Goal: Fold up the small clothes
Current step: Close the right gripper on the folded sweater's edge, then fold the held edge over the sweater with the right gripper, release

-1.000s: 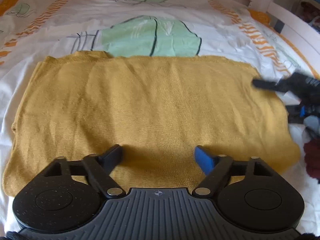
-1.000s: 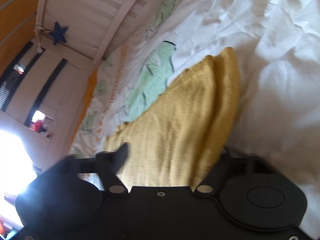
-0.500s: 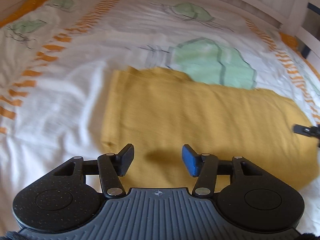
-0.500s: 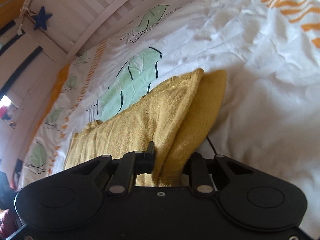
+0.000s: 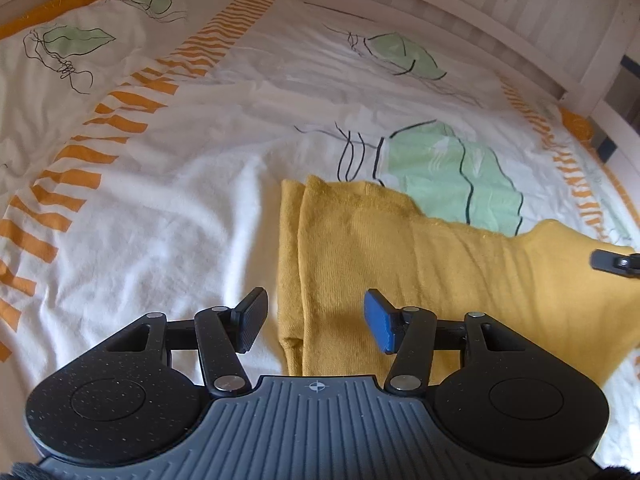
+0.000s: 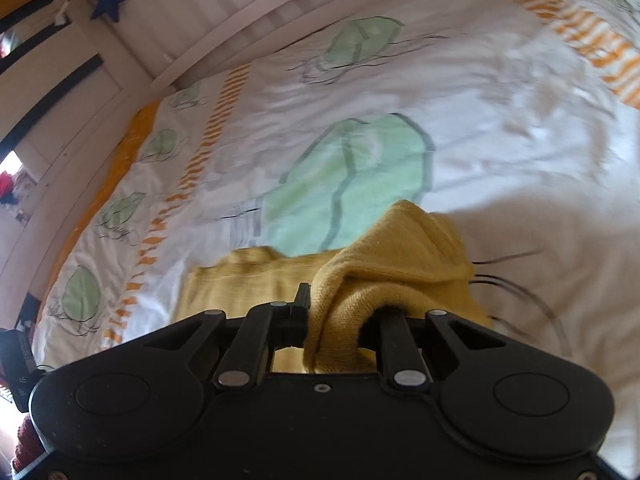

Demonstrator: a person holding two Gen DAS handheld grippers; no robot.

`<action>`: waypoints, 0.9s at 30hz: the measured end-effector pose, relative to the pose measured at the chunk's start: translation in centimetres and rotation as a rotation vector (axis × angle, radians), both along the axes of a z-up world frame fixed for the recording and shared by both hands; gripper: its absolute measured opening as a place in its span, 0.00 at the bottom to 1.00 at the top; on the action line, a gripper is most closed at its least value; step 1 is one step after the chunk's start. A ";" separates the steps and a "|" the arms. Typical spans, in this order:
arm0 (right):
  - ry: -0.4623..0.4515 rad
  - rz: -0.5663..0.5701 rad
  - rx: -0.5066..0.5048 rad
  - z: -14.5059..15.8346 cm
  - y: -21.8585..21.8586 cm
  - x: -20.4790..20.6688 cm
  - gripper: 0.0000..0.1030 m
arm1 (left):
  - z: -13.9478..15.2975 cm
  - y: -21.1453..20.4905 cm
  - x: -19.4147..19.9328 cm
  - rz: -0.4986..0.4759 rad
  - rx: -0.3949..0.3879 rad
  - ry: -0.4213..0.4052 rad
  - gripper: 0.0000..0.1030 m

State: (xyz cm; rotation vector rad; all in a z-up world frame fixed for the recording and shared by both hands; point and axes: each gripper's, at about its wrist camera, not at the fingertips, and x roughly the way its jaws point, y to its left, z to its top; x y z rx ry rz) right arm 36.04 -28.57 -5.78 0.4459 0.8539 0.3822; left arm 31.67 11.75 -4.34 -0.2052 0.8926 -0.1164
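left gripper: jaws wide, empty, over near left edge of yellow garment | right gripper: clamped on bunched, lifted garment end | garment: folded on leaf-print duvet | beyond: white bed rail

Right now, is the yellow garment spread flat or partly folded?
Partly folded: the yellow garment shows doubled layers at its left edge, and the right gripper lifts one bunched end.

In the right wrist view we see the bedsheet blurred in the upper right, and the yellow garment hides the right gripper's fingertips. At lower left, a dark device is cut off, perhaps the other gripper.
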 end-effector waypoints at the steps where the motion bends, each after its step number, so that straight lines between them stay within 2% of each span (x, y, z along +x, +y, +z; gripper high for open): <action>1: -0.001 0.010 -0.002 0.2 1.0 0.1 0.23 | 0.2 0.3 0.0 0.001 -0.007 -0.001 0.50; 14: 0.027 0.149 -0.018 -0.4 13.7 1.0 0.22 | 0.6 4.7 0.2 0.077 -0.076 0.005 0.50; 22: 0.048 0.208 -0.143 -2.6 19.3 0.2 0.23 | 0.9 5.9 0.1 0.094 -0.093 0.002 0.50; 25: 0.053 0.206 -0.174 -3.3 20.4 0.0 0.30 | 0.9 6.4 0.1 0.103 -0.099 0.003 0.50; 26: 0.051 0.207 -0.178 -3.4 20.6 -0.1 0.36 | 0.9 6.5 0.1 0.106 -0.097 0.003 0.50; 27: 0.046 0.210 -0.177 -3.3 20.9 -0.2 0.46 | 0.9 6.6 0.1 0.110 -0.095 0.002 0.50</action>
